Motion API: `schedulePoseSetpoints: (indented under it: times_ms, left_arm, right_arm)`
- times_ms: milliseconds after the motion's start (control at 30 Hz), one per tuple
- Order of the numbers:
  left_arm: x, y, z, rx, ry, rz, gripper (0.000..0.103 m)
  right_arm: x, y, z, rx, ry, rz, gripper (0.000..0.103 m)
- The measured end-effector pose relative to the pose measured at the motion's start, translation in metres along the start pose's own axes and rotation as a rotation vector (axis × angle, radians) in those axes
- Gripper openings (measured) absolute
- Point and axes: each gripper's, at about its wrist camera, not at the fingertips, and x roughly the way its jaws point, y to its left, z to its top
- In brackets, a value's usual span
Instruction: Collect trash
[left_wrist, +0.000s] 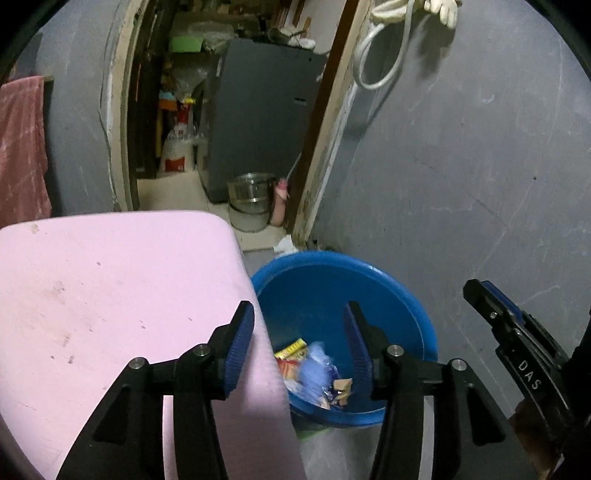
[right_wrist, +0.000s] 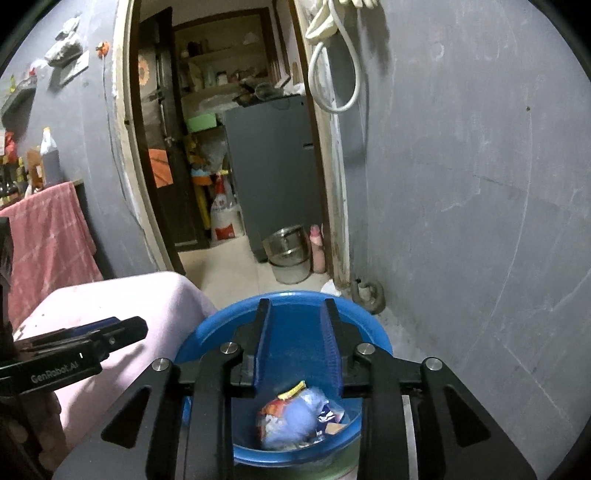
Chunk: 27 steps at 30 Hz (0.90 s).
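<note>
Hovering with both tongs empty over the blue tub, where the collected trash already lies.

Left tongs stand wide apart, one finger in front of the edge of the pink-covered surface just beside the tub, the other over the tub's mouth, nothing between them. Right tongs are parted more narrowly and also hold nothing; they point straight down into the tub, which suits a drop just above the pile. The trash, a heap of crumpled wrappers with a pale blue bag on top, sits at the bottom of the tub on the side nearest the cameras. Judging by the bare pink cover beside the tub, little seems left to gather there. Beyond the tub, a doorway opens onto a grey fridge.
</note>
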Motion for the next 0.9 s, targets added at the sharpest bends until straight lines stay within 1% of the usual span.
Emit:
schedulePoseSetpoints:
  times_ms: [133,233,300,333,367,500,600,633,667,733,767,800,867,900]
  left_arm:
    - [-0.017,0.003,0.003,-0.007,-0.047,0.008,0.046]
    - [-0.032,0.006,0.006,-0.013,-0.093,0.014,0.053]
    - [-0.042,0.009,0.008,-0.016,-0.122,0.013,0.055]
    - [-0.045,0.01,0.011,-0.015,-0.13,0.014,0.055]
    - [-0.051,0.012,0.012,-0.013,-0.141,0.018,0.056]
    - [-0.073,0.018,0.015,-0.003,-0.197,0.029,0.066]
    - [-0.088,0.022,0.015,0.005,-0.236,0.04,0.074]
    - [-0.094,0.023,0.015,0.007,-0.25,0.043,0.075]
    - [-0.1,0.025,0.014,0.011,-0.264,0.046,0.076]
    - [-0.109,0.027,0.01,0.018,-0.285,0.052,0.078]
    - [-0.116,0.029,0.008,0.023,-0.298,0.057,0.08]
    - [-0.119,0.03,0.007,0.025,-0.304,0.059,0.085]
    - [-0.132,0.033,0.002,0.02,-0.335,0.065,0.092]
    - [-0.134,0.035,0.001,0.019,-0.344,0.065,0.093]
  right_arm:
    - [-0.013,0.005,0.005,-0.009,-0.047,-0.007,0.027]
    - [-0.02,0.006,0.007,-0.008,-0.07,-0.007,0.029]
    - [-0.024,0.009,0.009,-0.008,-0.084,-0.005,0.034]
    - [-0.027,0.011,0.01,-0.008,-0.093,-0.004,0.043]
    - [-0.03,0.012,0.011,-0.005,-0.104,-0.001,0.048]
    - [-0.043,0.019,0.013,0.001,-0.137,0.019,0.049]
    - [-0.056,0.027,0.015,0.0,-0.169,0.029,0.053]
    - [-0.06,0.029,0.015,0.003,-0.18,0.031,0.058]
    - [-0.064,0.031,0.014,0.008,-0.192,0.033,0.066]
    - [-0.073,0.034,0.013,0.017,-0.215,0.043,0.073]
    - [-0.077,0.037,0.012,0.02,-0.226,0.045,0.074]
    - [-0.081,0.038,0.012,0.021,-0.233,0.046,0.075]
    - [-0.09,0.044,0.011,0.023,-0.251,0.047,0.079]
    - [-0.095,0.047,0.01,0.023,-0.261,0.049,0.08]
